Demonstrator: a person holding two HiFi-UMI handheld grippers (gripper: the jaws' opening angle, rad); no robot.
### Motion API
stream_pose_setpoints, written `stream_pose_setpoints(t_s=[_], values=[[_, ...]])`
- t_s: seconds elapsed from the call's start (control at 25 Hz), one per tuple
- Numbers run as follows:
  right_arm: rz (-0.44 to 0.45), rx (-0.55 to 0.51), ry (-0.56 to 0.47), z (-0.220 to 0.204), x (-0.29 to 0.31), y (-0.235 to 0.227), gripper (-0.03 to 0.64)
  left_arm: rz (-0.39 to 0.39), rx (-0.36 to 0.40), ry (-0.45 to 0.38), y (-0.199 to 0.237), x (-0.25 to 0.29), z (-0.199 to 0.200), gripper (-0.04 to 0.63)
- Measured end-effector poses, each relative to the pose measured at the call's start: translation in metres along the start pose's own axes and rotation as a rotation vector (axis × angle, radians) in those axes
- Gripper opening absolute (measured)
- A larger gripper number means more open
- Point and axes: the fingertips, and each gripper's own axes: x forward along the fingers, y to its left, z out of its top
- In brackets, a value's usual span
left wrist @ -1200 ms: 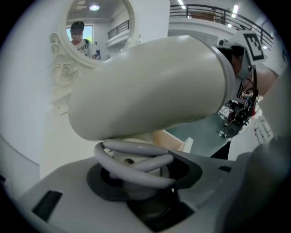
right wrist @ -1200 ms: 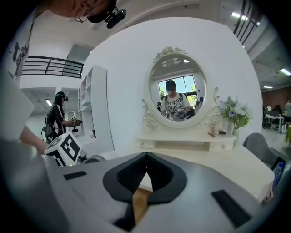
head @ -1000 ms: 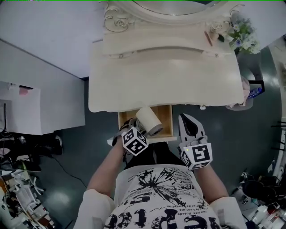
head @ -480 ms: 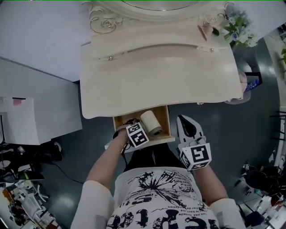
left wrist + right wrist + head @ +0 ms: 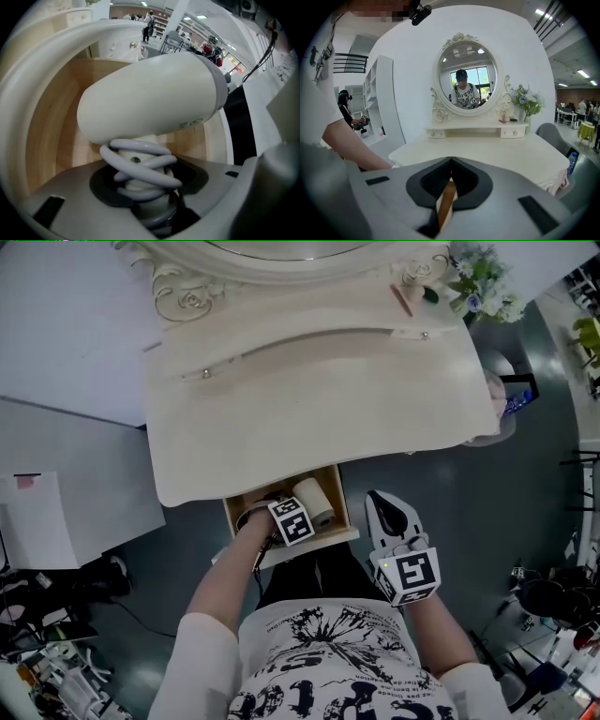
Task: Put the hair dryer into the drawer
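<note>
Here's the left hand-held gripper (image 5: 140,187) down in the open drawer (image 5: 314,542), pinching the hair dryer (image 5: 150,101) by its handle, with the coiled cord (image 5: 140,161) wound round that handle between the jaws. The drawer stands out from the table (image 5: 281,418) at the 6 o'clock edge, and the dryer hangs inside it, over the wooden floor.

The step looks like the set-down. To do it well, sink the barrel until it rests on the floor, stay off the side walls and the table edge above, and let go only once the wood carries the weight. The cord should stay on the handle so that nothing trails over the front rim.

In the head view the barrel's long axis runs from about 11 to 5 o'clock, grey-banded end towards 5, facing the person. In the left gripper view it slants from 8 up to 2 o'clock, and the handle drops to 6.

The right hand-held gripper (image 5: 449,161) waits at 3 o'clock of the drawer, jaws pressed together with nothing in them.
</note>
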Motion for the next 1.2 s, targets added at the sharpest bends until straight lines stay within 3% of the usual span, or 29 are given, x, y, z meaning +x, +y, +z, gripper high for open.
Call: stream_pose_setpoints(t_s=[0.4, 0.72, 0.88, 1.2], values=[[-0.025, 0.017, 0.021, -0.01, 0.0, -0.008, 0.015, -0.008, 0.051, 0.039, 0.004, 0.021, 0.007, 0.249], [-0.03, 0.02, 0.021, -0.01, 0.004, -0.005, 0.015, 0.115, 0.005, -0.003, 0.019, 0.021, 0.01, 0.256], [-0.029, 0.022, 0.022, -0.009, 0.004, -0.003, 0.015, 0.012, -0.092, -0.07, 0.011, 0.017, 0.013, 0.296], [-0.021, 0.018, 0.027, -0.01, 0.003, -0.002, 0.015, -0.063, -0.109, -0.137, -0.016, 0.019, 0.013, 0.318]])
